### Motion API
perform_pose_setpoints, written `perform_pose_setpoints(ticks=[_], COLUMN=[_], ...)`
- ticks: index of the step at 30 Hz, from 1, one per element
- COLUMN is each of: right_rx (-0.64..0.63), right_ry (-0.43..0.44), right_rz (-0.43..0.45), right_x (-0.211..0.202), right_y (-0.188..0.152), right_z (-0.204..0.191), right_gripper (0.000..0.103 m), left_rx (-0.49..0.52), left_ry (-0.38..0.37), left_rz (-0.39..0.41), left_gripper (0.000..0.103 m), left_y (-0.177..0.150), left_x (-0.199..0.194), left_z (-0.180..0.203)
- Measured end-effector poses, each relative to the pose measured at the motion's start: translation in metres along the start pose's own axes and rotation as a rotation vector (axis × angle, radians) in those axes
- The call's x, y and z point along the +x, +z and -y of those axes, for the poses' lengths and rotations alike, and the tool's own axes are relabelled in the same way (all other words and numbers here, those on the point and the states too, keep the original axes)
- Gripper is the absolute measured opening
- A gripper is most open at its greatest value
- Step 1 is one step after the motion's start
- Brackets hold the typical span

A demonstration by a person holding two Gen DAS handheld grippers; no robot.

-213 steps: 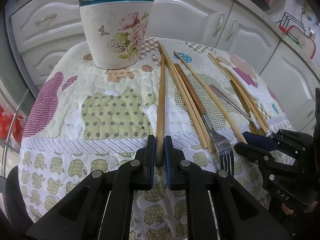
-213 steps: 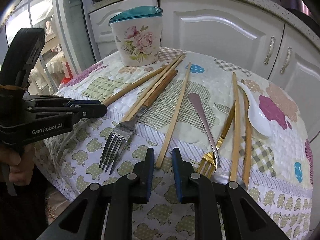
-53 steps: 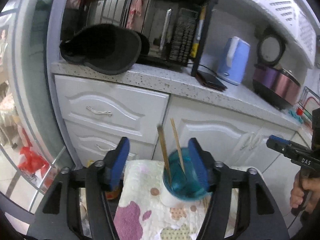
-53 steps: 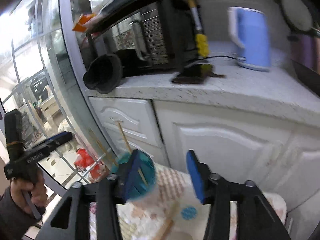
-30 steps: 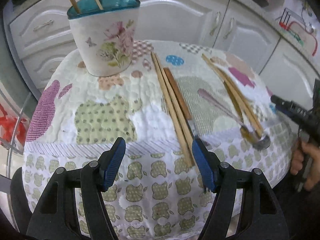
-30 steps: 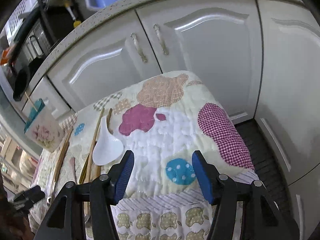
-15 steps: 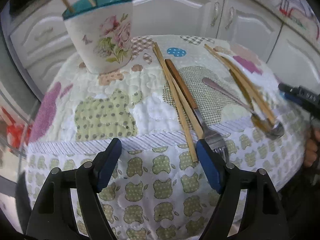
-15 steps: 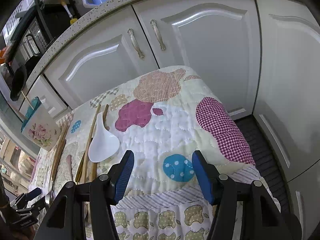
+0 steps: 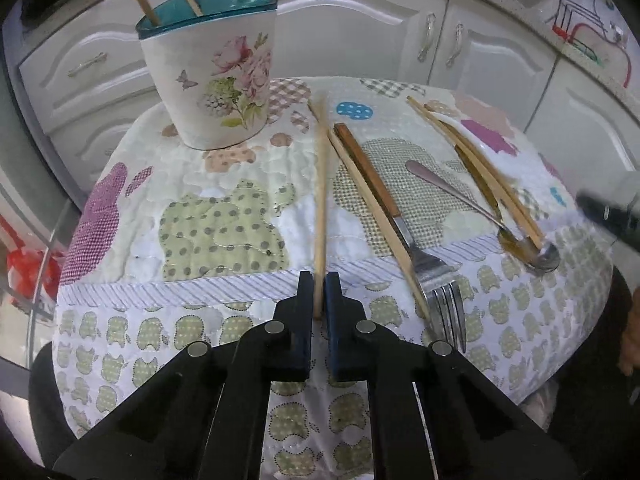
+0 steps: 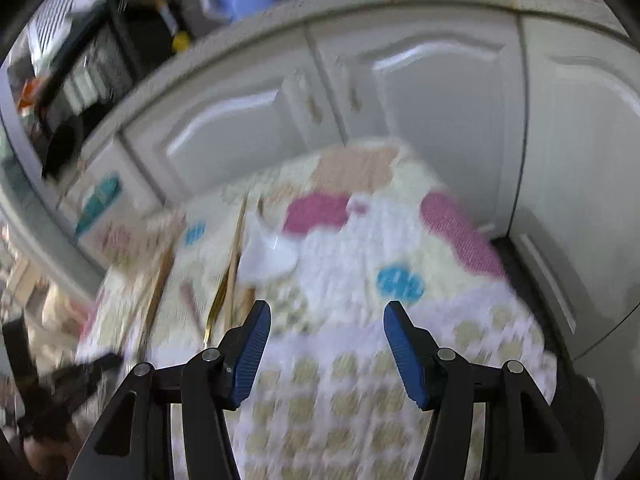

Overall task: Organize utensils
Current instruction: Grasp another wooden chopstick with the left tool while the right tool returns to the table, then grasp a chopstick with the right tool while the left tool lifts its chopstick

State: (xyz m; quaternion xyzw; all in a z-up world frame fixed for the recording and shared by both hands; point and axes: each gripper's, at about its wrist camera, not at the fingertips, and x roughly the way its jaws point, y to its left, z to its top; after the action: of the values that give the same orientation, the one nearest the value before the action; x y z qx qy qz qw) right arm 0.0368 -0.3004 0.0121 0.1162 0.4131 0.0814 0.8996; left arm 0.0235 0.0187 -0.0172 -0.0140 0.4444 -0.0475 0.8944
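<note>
On the quilted counter (image 9: 224, 208), with the floral holder (image 9: 212, 80) at eleven o'clock, the left tool (image 9: 319, 300) has just closed, pinching one chopstick (image 9: 320, 184) for transfer there, while the right tool (image 10: 326, 340), narrowing, stands spread, empty.

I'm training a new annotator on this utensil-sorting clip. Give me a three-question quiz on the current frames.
1. True or false: the left gripper is shut on a light wooden chopstick.
2. How many chopsticks stand in the floral holder with the teal rim?
A) none B) two C) five
3. Fill in: the steel fork with the brown wooden handle lies with its tines pointing toward the ____ edge of the patchwork quilted cover.

Key:
1. True; the blue pads clamp its near end.
2. B
3. Near edge, the one closest to the left wrist camera; the right gripper hangs open, holding nothing.
</note>
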Motion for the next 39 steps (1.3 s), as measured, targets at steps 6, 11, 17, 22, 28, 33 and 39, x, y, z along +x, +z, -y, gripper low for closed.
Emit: perform_pose_setpoints(ticks=[6, 11, 17, 22, 28, 33, 39], right_rx=[-0.103, -0.164, -0.207, -0.289, -0.253, -0.302, -0.342], right_ry=[0.051, 0.089, 0.107, 0.085, 0.127, 0.158, 0.107], right_rz=[-0.115, -0.133, -0.195, -0.208, -0.206, -0.225, -0.203], right_x=[0.016, 0.026, 0.036, 0.037, 0.03, 0.035, 0.045], right_y=[-0.008, -0.012, -0.016, -0.022, -0.022, -0.027, -0.027], right_z=[-0.019, -0.034, -0.042, -0.057, -0.054, -0.073, -0.081], right_gripper=[0.028, 0.022, 0.021, 0.021, 0.021, 0.021, 0.014], left_rx=[-0.076, -0.114, -0.121, -0.12, -0.122, -0.123, -0.121], left_ry=[0.029, 0.011, -0.005, -0.005, -0.002, -0.002, -0.002], left_rz=[0.053, 0.018, 0.0, -0.003, -0.005, -0.006, -0.007], left_gripper=[0.005, 0.005, 0.005, 0.005, 0.005, 0.005, 0.005], left_y=[0.003, 0.001, 0.002, 0.001, 0.0, 0.0, 0.0], left_x=[-0.014, -0.009, -0.005, -0.004, -0.004, -0.003, -0.003], left_z=[-0.019, -0.027, -0.025, -0.024, -0.025, -0.024, -0.025])
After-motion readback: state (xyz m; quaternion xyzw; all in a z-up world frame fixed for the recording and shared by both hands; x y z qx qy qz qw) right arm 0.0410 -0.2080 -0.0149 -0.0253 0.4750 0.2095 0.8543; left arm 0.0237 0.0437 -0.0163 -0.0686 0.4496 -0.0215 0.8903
